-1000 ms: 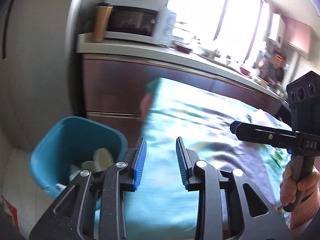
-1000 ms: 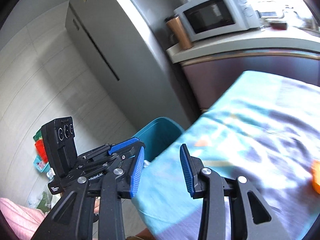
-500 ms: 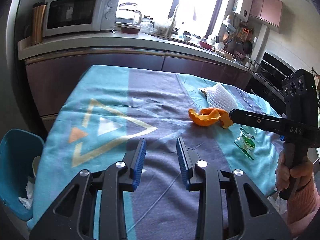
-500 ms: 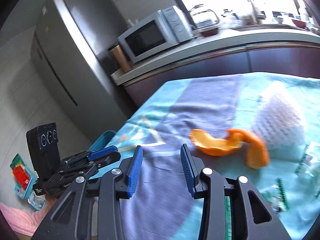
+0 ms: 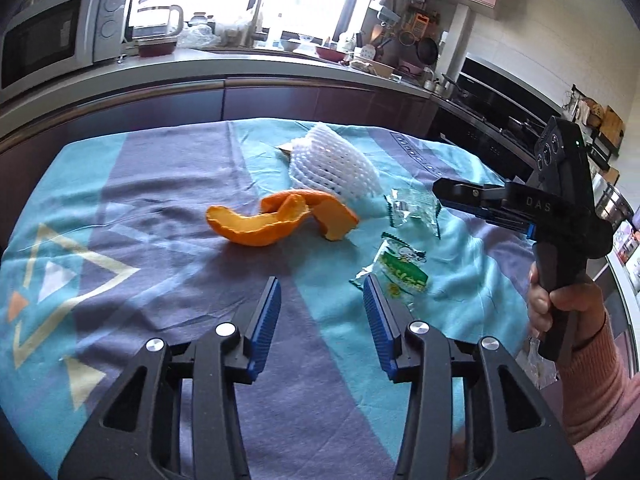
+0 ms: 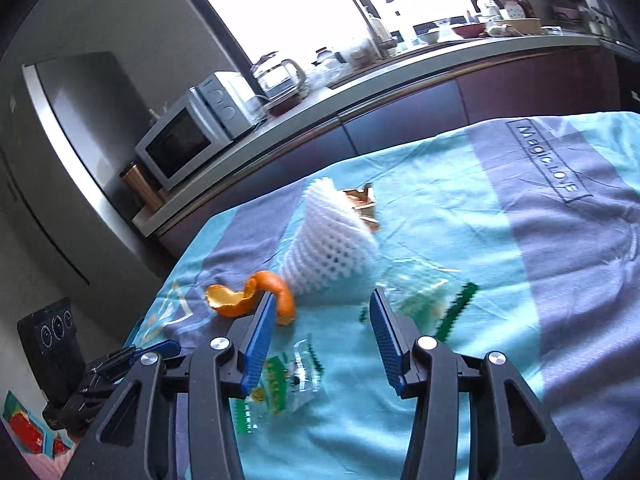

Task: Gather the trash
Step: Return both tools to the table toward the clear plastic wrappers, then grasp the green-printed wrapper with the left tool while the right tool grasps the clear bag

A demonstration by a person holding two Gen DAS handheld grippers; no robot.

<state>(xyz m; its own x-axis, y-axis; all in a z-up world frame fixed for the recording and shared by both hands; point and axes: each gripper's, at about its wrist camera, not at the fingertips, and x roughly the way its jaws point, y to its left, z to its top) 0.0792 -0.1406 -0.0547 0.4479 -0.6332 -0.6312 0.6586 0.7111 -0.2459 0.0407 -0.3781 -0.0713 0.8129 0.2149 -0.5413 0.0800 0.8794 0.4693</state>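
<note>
- While both grippers hang over the cloth-covered counter (image 5: pixel 168 184), all the trash is sitting out on the teal and purple cloth, nothing picked up.
- Left gripper (image 5: pixel 322 300): jaws spreading apart, nothing between them, just bare cloth underneath.
- Right gripper (image 6: pixel 322 312): jaws also opening, empty, aimed toward the white foam fruit net (image 6: pixel 332 248) with the wrappers right below.
- Orange peel (image 5: pixel 280 220) lies curled mid-cloth, touching the foot of the foam net on its right side in the left view.
- Clear crinkly wrapper with a green zigzag edge (image 5: pixel 412 210) lies just beside the net, under the tip of the right gripper.
- Green-and-yellow snack wrapper (image 5: pixel 400 268) is nearer, just past the left gripper's right jaw. It has printing on it, but too small and blurry for me to read.
- Some brown cardboardy scrap (image 6: pixel 362 202) pokes out behind the net.
- Writing I can actually read: the cloth has a boxed "Magic LOVE" (image 6: pixel 548 160) printed on a purple stripe, and the right gripper's body says "DAS" (image 5: pixel 536 202).
- A hand in a pink sleeve (image 5: pixel 560 304) grips that handle.
- Microwave (image 6: pixel 192 136) and a glass kettle (image 6: pixel 280 76) sit on the kitchen worktop behind.
</note>
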